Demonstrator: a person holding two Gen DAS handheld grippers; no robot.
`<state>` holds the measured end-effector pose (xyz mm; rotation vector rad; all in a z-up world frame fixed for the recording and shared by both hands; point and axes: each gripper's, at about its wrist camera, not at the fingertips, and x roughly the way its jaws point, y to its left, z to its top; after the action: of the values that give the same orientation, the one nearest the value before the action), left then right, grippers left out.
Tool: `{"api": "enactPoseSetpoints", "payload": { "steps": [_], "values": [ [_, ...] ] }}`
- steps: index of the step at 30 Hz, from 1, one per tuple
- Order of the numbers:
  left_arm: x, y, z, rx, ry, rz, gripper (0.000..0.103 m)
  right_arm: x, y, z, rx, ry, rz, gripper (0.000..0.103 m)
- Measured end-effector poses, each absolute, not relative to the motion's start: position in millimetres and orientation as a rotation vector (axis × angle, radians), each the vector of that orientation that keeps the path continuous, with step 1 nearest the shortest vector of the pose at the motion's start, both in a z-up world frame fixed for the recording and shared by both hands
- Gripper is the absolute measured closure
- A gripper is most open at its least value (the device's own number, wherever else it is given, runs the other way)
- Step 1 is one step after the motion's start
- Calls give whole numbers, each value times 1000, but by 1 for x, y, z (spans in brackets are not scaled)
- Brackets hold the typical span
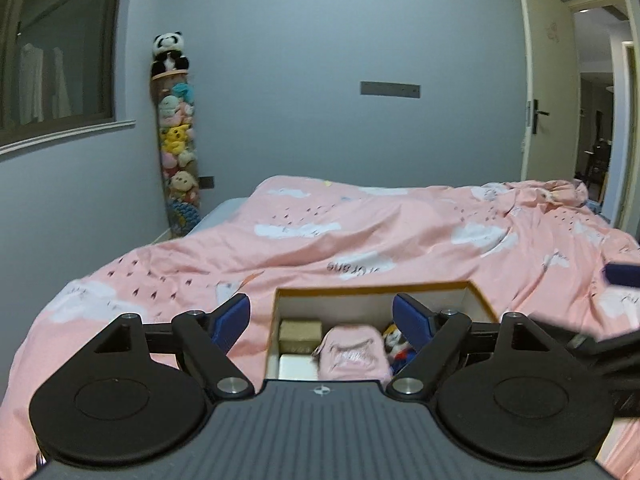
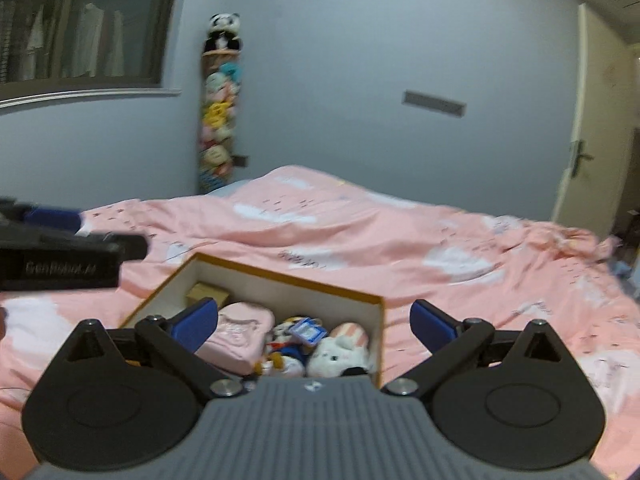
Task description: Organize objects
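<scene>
An open cardboard box [image 1: 374, 291] [image 2: 376, 304] with an orange rim sits on the pink bed. Inside lie a pink pouch [image 1: 354, 354] [image 2: 240, 338], a tan block [image 1: 300, 330] [image 2: 206, 293], a white block [image 1: 298, 367], a small doll [image 1: 394, 342] [image 2: 286, 350] and a white plush toy [image 2: 340, 354]. My left gripper [image 1: 322, 322] is open and empty above the box's near left part. My right gripper [image 2: 314, 324] is open and empty over the box's near side. The left gripper also shows in the right wrist view [image 2: 60, 252], and the right gripper shows blurred in the left wrist view [image 1: 616, 344].
A pink duvet [image 1: 400, 232] [image 2: 440, 240] with white clouds covers the bed. A tall column of plush toys [image 1: 178, 140] [image 2: 220, 112] with a panda on top stands in the far corner. A window is at left, an open door [image 1: 538, 80] at right.
</scene>
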<state>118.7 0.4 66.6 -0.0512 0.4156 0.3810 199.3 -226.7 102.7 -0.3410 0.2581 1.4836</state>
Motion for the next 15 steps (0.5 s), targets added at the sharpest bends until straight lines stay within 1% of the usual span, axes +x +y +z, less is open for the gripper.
{"api": "enactPoseSetpoints", "payload": {
  "steps": [4, 10, 15],
  "values": [
    [112, 3, 47, -75, 445, 398, 8, 200, -237, 98, -298, 271, 1460, 1],
    [101, 3, 34, -83, 489, 409, 8, 195, -237, 83, -334, 296, 1421, 1],
    [103, 1, 23, -84, 543, 403, 8, 191, -230, 63, -375, 358, 1405, 1]
  ]
}}
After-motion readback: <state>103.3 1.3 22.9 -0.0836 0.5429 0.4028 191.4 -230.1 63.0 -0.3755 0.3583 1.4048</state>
